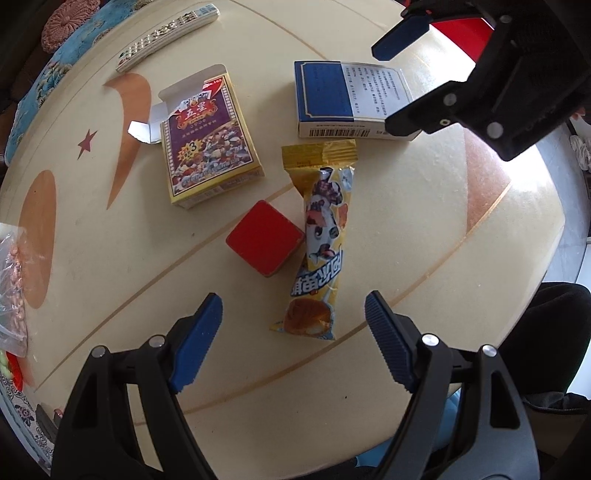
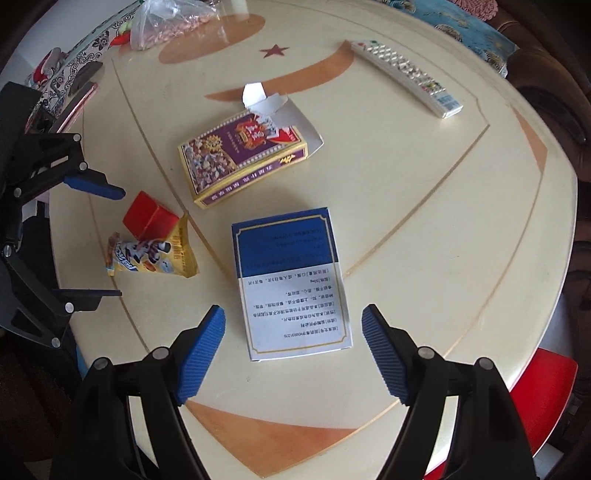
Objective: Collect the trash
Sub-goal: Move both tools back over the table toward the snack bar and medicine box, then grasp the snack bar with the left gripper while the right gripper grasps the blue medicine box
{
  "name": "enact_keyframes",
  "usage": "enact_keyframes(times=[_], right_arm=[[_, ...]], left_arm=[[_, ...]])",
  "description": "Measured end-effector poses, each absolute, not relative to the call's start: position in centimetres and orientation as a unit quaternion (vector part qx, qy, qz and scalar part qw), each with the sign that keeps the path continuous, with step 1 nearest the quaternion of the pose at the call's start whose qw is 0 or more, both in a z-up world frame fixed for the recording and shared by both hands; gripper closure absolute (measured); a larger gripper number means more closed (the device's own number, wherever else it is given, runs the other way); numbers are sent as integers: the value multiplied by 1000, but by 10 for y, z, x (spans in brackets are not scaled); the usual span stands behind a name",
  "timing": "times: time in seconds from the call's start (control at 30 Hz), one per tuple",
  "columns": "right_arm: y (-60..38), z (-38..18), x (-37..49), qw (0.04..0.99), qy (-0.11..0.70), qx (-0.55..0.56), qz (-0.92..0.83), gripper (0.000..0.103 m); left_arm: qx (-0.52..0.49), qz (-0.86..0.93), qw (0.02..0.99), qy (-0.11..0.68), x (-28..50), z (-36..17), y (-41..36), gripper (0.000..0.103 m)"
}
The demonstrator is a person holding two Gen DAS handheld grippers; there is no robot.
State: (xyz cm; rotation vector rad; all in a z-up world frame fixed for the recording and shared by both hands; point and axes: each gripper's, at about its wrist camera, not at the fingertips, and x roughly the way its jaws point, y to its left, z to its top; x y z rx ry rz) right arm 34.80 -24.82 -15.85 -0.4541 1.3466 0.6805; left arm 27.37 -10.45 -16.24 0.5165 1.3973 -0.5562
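Both claws, left (image 1: pixel 293 343) and right (image 2: pixel 293 350), gape; peanut bag (image 1: pixel 11 288) is cut off.

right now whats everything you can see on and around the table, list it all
snack wrapper: 1, yellow, table centre, touching the red block
red block: 1, red, left of the wrapper
playing card box: 1, purple and gold, flap open, beyond the block
medicine box: 1, blue and white, lying flat
remote control: 1, white, far edge
bag of nuts: 1, clear plastic, table edge
table: 1, cream with tan inlay, round
cushion: 1, blue patterned, beyond the table
left claw: 1, black with blue pads, open above the wrapper
right claw: 1, black with blue pads, open above the medicine box
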Motion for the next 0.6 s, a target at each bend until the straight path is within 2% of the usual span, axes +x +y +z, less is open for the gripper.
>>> enact_keyframes(times=[0.5, 0.6], right_arm=[[-238, -180, 353, 706, 598, -226, 305, 28], [-236, -182, 346, 715, 586, -241, 297, 28]], left_arm=[[216, -249, 699, 635, 272, -177, -105, 25], [208, -247, 699, 638, 276, -181, -105, 32]])
